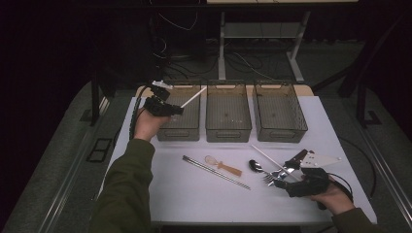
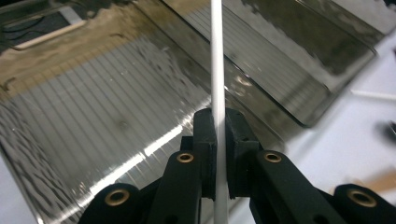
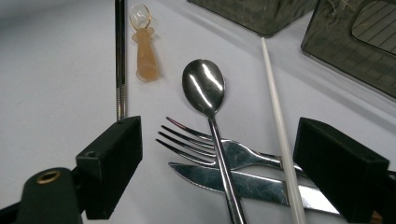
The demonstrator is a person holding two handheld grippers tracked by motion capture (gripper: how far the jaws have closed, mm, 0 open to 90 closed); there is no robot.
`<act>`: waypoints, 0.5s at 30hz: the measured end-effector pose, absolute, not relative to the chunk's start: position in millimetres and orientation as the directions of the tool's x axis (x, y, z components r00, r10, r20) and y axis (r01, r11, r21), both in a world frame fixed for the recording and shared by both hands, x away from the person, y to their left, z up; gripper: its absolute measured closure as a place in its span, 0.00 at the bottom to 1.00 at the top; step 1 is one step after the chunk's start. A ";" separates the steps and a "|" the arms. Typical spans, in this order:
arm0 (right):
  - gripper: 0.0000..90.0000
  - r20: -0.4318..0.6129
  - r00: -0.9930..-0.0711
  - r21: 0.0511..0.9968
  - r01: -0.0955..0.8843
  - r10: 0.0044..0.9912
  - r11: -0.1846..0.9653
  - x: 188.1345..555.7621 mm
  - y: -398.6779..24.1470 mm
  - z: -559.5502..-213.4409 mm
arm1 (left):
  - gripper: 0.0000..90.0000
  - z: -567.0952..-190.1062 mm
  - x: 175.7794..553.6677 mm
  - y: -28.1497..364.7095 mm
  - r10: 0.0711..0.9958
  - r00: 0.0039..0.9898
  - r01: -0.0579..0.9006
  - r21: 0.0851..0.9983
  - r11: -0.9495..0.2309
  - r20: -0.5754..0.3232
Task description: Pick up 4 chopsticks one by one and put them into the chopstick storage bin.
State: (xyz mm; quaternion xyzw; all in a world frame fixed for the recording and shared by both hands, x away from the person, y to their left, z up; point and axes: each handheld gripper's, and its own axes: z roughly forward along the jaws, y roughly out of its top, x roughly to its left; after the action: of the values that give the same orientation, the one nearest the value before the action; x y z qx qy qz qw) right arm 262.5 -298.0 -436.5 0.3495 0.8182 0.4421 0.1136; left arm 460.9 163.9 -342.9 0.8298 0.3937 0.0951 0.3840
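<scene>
Left hand-held gripper [image 1: 180,110] clenched on white chopstick [image 1: 192,98] over upper-left bin [image 1: 180,130], not dropped yet; right hand-held gripper [image 1: 287,171] released above spoon [image 3: 204,88], fork [image 3: 233,151], knife [image 3: 243,181] lower right, still unsorted.

Olive-green sleeves on both forearms. The left gripper [image 1: 179,110] is black, with a black cable looping off its back; up close its linkage shows brass-ringed pivots and blocky matt pads. The right gripper [image 1: 276,178] is black too, with a grey three-cornered plate on top.
</scene>
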 end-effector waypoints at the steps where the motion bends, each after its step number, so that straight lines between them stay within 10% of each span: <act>1: 0.18 0.122 -0.731 0.803 0.471 0.672 0.366 262.5 -297.9 -436.3 | 0.93 -344.2 464.9 164.4 0.732 0.666 0.584 0.711 -0.393 -0.142; 15: 0.18 0.113 -0.743 0.800 0.462 0.660 0.383 260.9 -293.4 -437.4 | 0.93 -367.2 501.9 163.5 0.824 0.551 0.641 0.699 -0.318 -0.130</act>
State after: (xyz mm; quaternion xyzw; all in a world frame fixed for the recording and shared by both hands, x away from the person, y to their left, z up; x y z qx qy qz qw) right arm 260.9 -293.4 -437.4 0.3405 0.8239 0.4388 0.1127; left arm 501.9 163.5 -367.2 0.8020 0.4567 0.1262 0.3638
